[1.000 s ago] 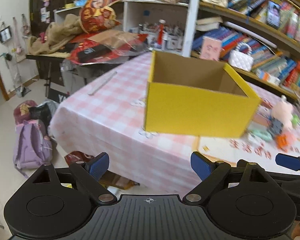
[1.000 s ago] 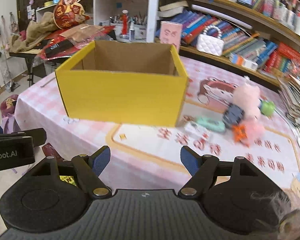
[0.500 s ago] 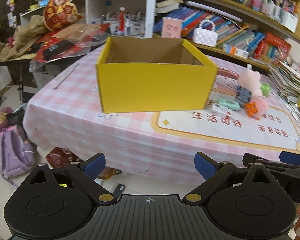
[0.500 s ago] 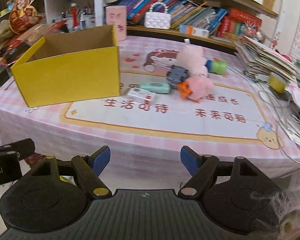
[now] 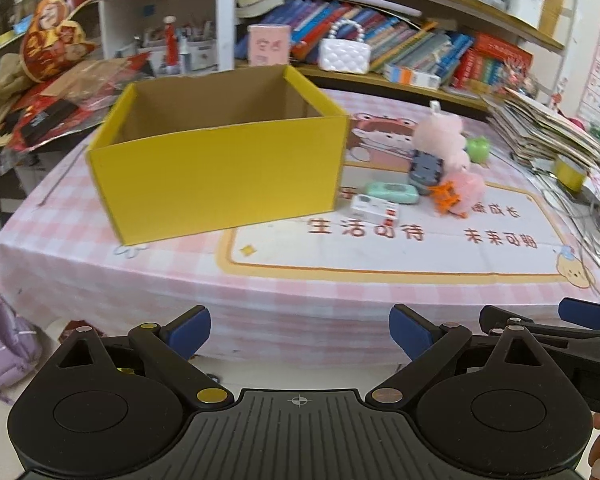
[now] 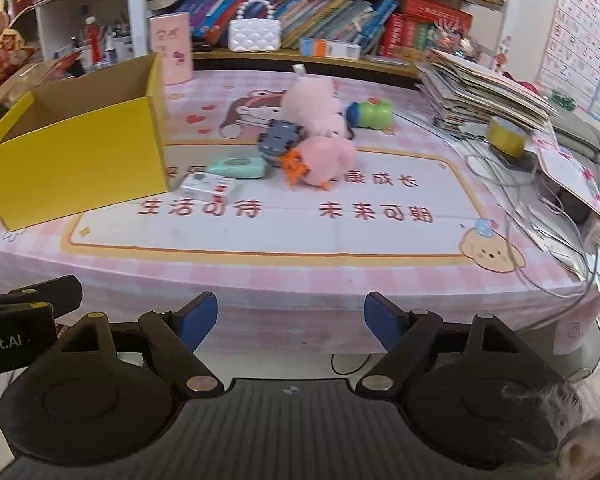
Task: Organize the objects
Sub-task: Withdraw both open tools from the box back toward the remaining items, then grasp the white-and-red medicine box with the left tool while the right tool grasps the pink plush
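An open, empty yellow cardboard box (image 5: 220,168) (image 6: 76,156) stands on the left of the pink table. Right of it lies a cluster of objects: a white packet (image 6: 207,187) (image 5: 374,209), a mint green case (image 6: 237,167) (image 5: 390,193), a grey toy car (image 6: 281,141) (image 5: 426,170), an orange toy (image 6: 294,166), two pink plush toys (image 6: 327,159) (image 6: 314,98) and a green toy (image 6: 370,114). My left gripper (image 5: 300,330) and right gripper (image 6: 291,318) are both open and empty, held in front of the table's near edge.
Bookshelves (image 6: 340,20) run along the back with a white beaded handbag (image 6: 255,34) and a pink box (image 6: 170,50). A stack of papers (image 6: 484,88), yellow tape (image 6: 506,136) and cables (image 6: 540,216) fill the table's right side. A purple backpack (image 5: 0,352) lies on the floor at left.
Both views have swung to the right and pulled back from the box, so the toy cluster and the table's right side now show. Both grippers stay open.
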Demonstrator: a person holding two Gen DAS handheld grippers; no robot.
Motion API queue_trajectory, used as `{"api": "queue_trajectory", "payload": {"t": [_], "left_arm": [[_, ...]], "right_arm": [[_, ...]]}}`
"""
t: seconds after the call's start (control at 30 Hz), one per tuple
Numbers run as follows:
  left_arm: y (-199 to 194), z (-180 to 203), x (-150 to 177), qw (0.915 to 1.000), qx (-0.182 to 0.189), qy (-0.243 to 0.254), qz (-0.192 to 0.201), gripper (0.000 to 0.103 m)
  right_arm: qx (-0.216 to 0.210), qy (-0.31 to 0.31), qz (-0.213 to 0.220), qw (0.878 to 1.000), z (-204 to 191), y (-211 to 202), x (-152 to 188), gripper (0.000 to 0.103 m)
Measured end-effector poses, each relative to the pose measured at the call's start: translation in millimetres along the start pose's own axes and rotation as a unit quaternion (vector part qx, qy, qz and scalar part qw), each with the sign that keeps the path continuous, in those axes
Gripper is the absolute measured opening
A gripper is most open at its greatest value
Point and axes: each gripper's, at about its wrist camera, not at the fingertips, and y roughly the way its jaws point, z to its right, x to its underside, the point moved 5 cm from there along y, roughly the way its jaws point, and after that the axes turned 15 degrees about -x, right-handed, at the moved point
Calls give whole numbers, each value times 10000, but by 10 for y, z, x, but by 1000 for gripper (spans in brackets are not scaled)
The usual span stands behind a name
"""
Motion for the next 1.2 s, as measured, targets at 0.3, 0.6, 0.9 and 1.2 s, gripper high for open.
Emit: {"api": "queue_trajectory", "payload": {"t": [0.3,0.6,0.9,1.2], "left_arm": [[130,491,-146,9988,286,396,-56,98],[378,816,-383,9982,242,488,-236,98],[669,991,-602,9988,25,230,-433,98],[857,1088,-747,9981,-270,-15,-555,98]], "right_arm": [[249,337,-66,9991,453,82,-87,81],[224,356,-168,9990,768,311,-329,81],[-46,212,-332,9992,995,675,-646,81],[-499,-47,-463,9977,1086,1012,-917,81]]}}
